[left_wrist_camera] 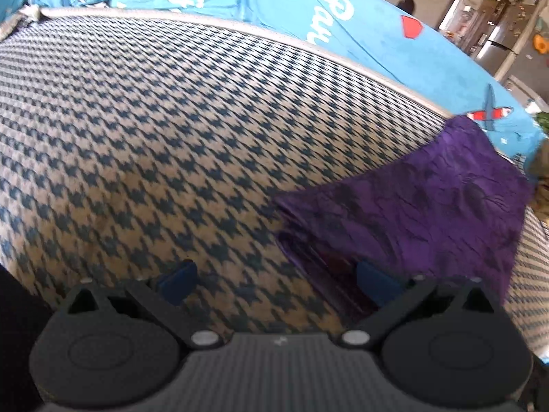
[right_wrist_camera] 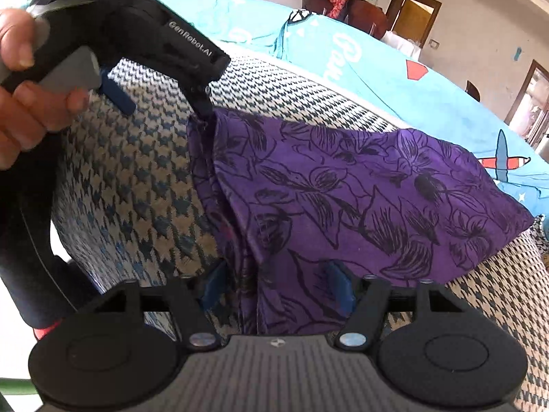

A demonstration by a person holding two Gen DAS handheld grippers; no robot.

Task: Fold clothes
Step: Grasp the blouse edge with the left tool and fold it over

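A purple cloth with black flower print (right_wrist_camera: pixel 360 189) lies folded on a blue-and-cream houndstooth blanket (right_wrist_camera: pixel 137 178). My right gripper (right_wrist_camera: pixel 277 285) is low over the cloth's near edge. Its blue fingers (right_wrist_camera: pixel 214 285) stand apart, with a bunched fold of the cloth between them and no pad pressing on it. A hand holds my left gripper (right_wrist_camera: pixel 168 110) at the upper left, open, one fingertip at the cloth's far left corner. In the left wrist view the left gripper (left_wrist_camera: pixel 274 283) is spread wide over the blanket (left_wrist_camera: pixel 154 137), with the purple cloth (left_wrist_camera: pixel 411 206) reaching its right finger (left_wrist_camera: pixel 374 285).
A bright blue sheet with white lettering and red shapes (right_wrist_camera: pixel 394 79) covers the bed beyond the blanket. The blanket's pale hem (left_wrist_camera: pixel 240 31) runs along its far side. Chairs (right_wrist_camera: pixel 363 13), doorways and a fridge (left_wrist_camera: pixel 494 41) stand in the room behind.
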